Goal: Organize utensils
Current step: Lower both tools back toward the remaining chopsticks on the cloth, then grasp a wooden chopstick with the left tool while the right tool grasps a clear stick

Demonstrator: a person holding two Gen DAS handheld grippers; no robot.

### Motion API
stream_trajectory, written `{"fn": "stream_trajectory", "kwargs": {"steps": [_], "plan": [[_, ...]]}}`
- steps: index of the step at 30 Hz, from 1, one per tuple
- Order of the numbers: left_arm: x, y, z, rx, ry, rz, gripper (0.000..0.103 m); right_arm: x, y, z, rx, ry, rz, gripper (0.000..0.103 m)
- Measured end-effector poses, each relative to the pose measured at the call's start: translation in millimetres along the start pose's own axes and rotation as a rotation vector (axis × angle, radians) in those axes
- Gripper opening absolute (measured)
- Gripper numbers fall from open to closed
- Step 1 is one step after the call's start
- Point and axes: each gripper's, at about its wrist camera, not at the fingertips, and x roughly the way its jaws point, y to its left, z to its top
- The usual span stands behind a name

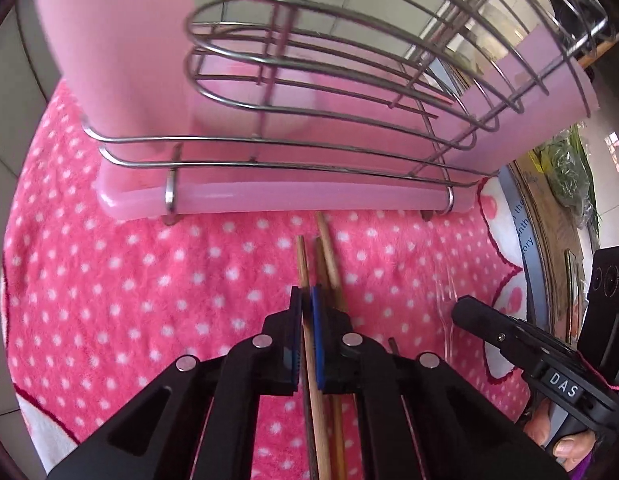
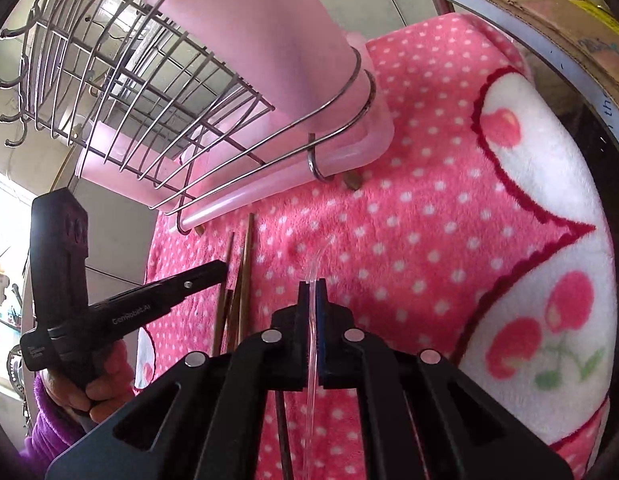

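Note:
My left gripper (image 1: pixel 306 296) is shut on one wooden chopstick (image 1: pixel 302 264), which runs forward between its blue pads. Two more chopsticks (image 1: pixel 328 248) lie just right of it on the blanket, pointing at the wire dish rack (image 1: pixel 269 148) on its pink drip tray (image 1: pixel 309 200). My right gripper (image 2: pixel 312 286) is shut on a clear plastic fork (image 2: pixel 315 256) whose tines stick out ahead. In the right wrist view the chopsticks (image 2: pixel 245 272) lie to the left, with the left gripper (image 2: pixel 219 270) over them. The left wrist view shows the fork (image 1: pixel 445 296) and the right gripper (image 1: pixel 457 312) at the right.
A pink polka-dot blanket (image 2: pixel 409 240) with white cherry patches covers the surface. The wire rack (image 2: pixel 149 80) stands close ahead with bare wire slots. A cardboard box (image 2: pixel 549 20) sits past the blanket's right edge. A person's hand (image 2: pixel 105 384) in a purple sleeve holds the left gripper.

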Motion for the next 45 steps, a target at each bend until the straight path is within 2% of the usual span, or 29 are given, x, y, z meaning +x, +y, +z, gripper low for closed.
{"fn": "stream_trajectory", "kwargs": {"steps": [6, 11, 15, 22, 25, 27, 36, 40, 45], "plan": [[-20.6, 27.2, 0.9, -0.022, -0.029, 0.048, 0.004, 0.9, -4.3, 1.3, 0.021, 0.012, -0.007, 0.003], [-6.9, 40.1, 3.6, -0.023, 0.043, 0.077, 0.004, 6.6, -2.5, 1.2, 0.015, 0.037, -0.026, 0.003], [3.0, 35.5, 8.4, -0.008, 0.074, 0.102, 0.006, 9.6, 1.7, 2.3, 0.003, 0.053, -0.041, 0.003], [18.0, 9.3, 15.0, 0.088, 0.085, 0.159, 0.007, 29.8, 6.5, 8.1, -0.001, 0.124, -0.063, 0.005], [15.8, 5.9, 12.6, 0.08, 0.07, 0.142, 0.006, 35.7, 9.8, 6.7, -0.003, 0.114, -0.067, 0.005], [2.9, 16.8, 8.9, 0.058, 0.058, 0.119, 0.005, 35.0, 10.2, 5.8, -0.002, 0.106, -0.067, 0.005], [-61.8, 44.7, -7.9, -0.007, -0.102, 0.012, 0.005, -1.9, 16.1, -2.7, -0.023, -0.028, -0.008, 0.004], [-96.5, 56.3, -18.3, -0.01, -0.205, -0.001, 0.005, -26.3, 28.7, -8.1, -0.069, -0.116, 0.0, 0.004], [-140.1, 64.9, -33.9, -0.01, -0.371, -0.015, 0.005, -62.7, 47.4, -14.8, -0.143, -0.253, -0.002, 0.004]]}}
